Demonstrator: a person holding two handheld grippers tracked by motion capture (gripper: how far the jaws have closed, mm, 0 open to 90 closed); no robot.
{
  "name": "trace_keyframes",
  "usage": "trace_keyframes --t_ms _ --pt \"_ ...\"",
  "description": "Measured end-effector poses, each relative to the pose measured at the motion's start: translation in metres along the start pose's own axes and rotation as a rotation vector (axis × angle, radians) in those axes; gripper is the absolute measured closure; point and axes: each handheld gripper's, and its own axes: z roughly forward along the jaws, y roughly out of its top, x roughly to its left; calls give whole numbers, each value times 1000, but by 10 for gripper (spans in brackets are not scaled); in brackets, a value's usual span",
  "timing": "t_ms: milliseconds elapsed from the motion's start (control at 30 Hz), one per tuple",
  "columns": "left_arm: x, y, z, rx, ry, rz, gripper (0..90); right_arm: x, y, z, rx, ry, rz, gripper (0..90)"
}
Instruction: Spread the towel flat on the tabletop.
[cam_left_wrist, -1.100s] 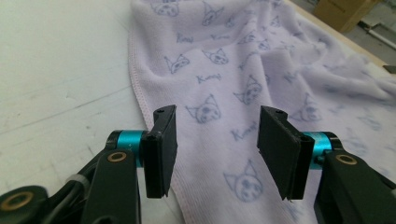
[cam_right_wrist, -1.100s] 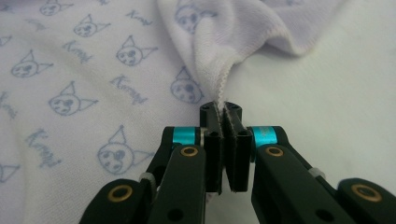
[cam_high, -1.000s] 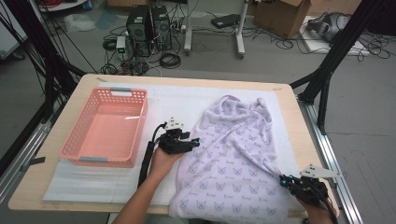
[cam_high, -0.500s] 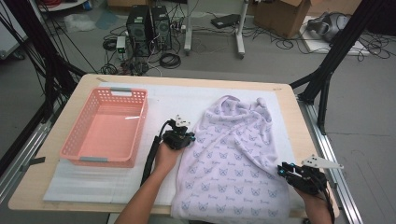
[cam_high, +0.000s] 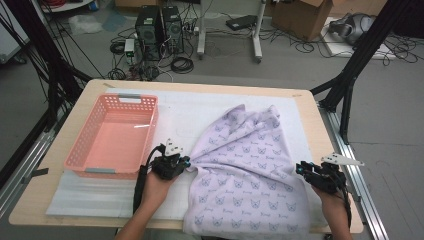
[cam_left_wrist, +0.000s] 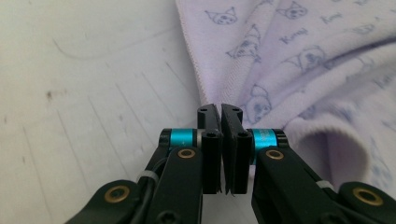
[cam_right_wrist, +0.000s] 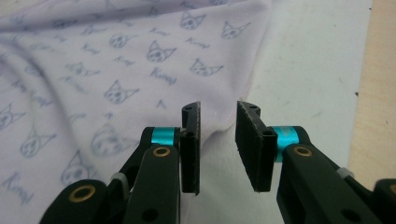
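Left tool newly clamped on cloth; right tool released.

Pink basket on white mat at bench left; computer towers, cardboard box on floor beyond

Black fingers w/ teal collars, brass screws; black cable; grey plate.

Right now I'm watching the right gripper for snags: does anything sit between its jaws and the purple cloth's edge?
Nothing visible does. The right gripper has its jaws parted just over the purple cloth edge, on the white mat.
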Motion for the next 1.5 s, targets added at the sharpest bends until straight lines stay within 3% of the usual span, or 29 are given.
trace_keyframes --t_ms 200,367,400,467,500,533,600,700,767,933,1033,1100,1167,1233,1300,1433,1500 --pt "-8 -14 -22 -9 -37 -10 863 0 18 27 31 -27 27 619" --pt "-13 -18 -23 -1 -95 -18 839 1 24 55 93 -64 8 591" --pt "-12 -16 -20 -14 -105 -22 800 1 24 59 105 -76 9 615" --pt "-10 -9 -15 -38 -114 -33 642 1 22 64 123 -83 -9 680" --pt "-11 -4 -13 -51 -126 -24 607 1 22 63 123 -82 -25 810" --pt "-12 2 -10 -60 -133 -6 569 2 22 61 130 -50 -34 857" --pt "-13 15 -4 -89 -150 1 515 4 21 58 147 -66 -77 883" --pt "-11 36 9 -121 -166 -3 463 1 17 48 165 -86 -103 886" --pt "-9 48 18 -129 -162 -14 425 -2 12 38 171 -101 -113 885" --pt "-3 69 40 -161 -119 -10 430 -11 -6 9 175 -113 -95 885" --pt "7 77 55 -165 -138 -70 433 -16 -13 -5 142 -92 -79 882" --pt "14 80 66 -156 -108 -82 433 -16 -15 -9 107 -76 -79 852" --pt "21 82 78 -132 -95 -101 432 -15 -14 -9 81 -83 -93 778" --pt "26 83 88 -139 -60 -108 433 -14 -11 -8 63 -75 -92 760" --pt "32 84 99 -115 -43 -133 434 -13 -7 -4 44 -59 -78 712" --pt "41 89 115 -80 -18 -135 462 -14 6 14 18 -30 -41 588" --pt "40 90 119 -44 -11 -111 525 -13 13 27 23 -31 -34 564"
